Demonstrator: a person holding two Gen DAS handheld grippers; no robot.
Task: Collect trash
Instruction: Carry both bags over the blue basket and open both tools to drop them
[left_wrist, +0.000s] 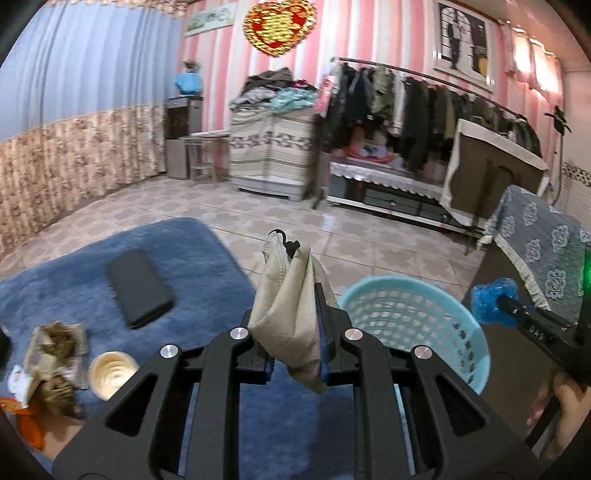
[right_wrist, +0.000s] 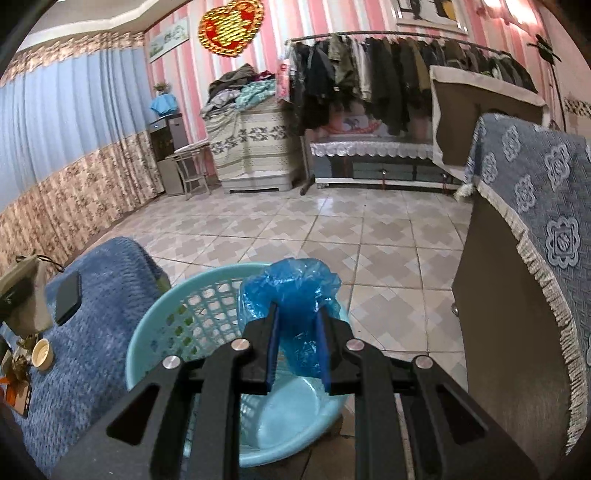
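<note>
Your left claw (left_wrist: 295, 325) is clamped on a beige cloth pouch (left_wrist: 291, 306), pinched near its lower half so the drawstring end stands up clear of the fingers. That grip keeps the bulk of it in front of you, where you can see it fall. The light-blue basket (left_wrist: 417, 325), the place for the trash, sits at about 3 o'clock from that claw, so the pouch does not look to be over the rim yet; judge your drop only once it is.

Your right claw (right_wrist: 297, 339) is closed on a crumpled blue plastic bag (right_wrist: 291, 299), and from that side's camera the bag hangs over the basket's mouth, so it looks better placed for release.

More to collect lies on the blue mat (left_wrist: 207, 295) at 9 o'clock from the left claw: torn wrappers (left_wrist: 55, 362) and a small round lid (left_wrist: 110, 373). The black phone (left_wrist: 140, 288) at 10 o'clock is probably not trash; leave it.
</note>
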